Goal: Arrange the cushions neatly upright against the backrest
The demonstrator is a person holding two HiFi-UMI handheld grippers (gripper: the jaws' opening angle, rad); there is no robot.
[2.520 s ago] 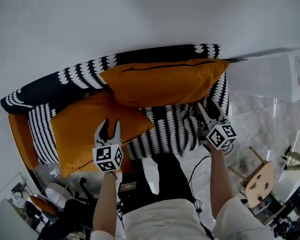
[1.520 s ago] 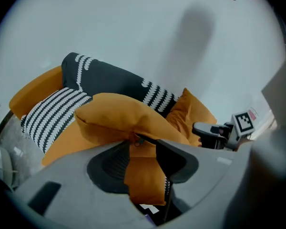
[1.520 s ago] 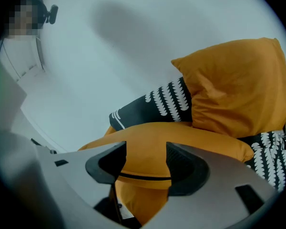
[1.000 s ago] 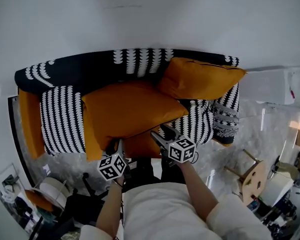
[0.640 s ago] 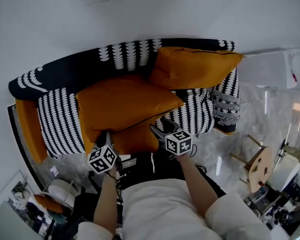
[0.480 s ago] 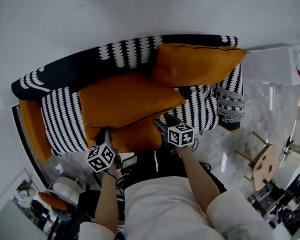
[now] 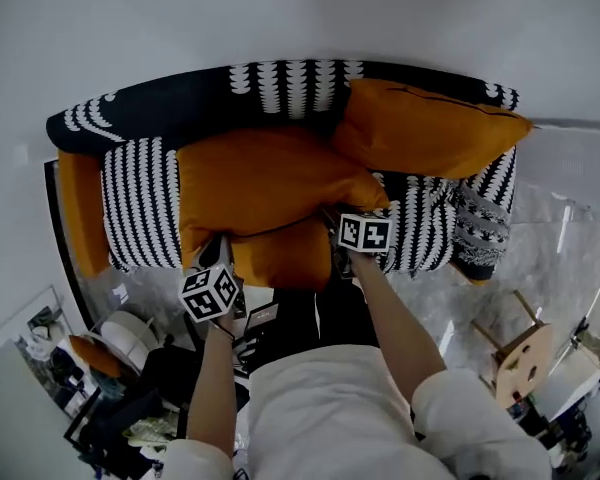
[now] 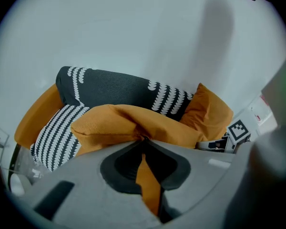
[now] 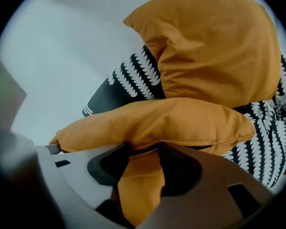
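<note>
A large orange cushion lies flat on the seat of a black-and-white patterned sofa. My left gripper is at the cushion's front left edge. In the left gripper view that gripper is shut, with a fold of the cushion pinched between its jaws. My right gripper is at the front right edge. Its jaws stand wide, and the cushion's edge rests over their tips. A second orange cushion leans against the backrest at the right.
The sofa's orange side panel is at the left, and white wall rises behind the backrest. A wooden stool and a white unit stand to the right. Cluttered items lie on the floor at lower left.
The left gripper has shut on the flat cushion's front edge. The right gripper has moved in under the cushion's right front edge. The view has shifted slightly.
</note>
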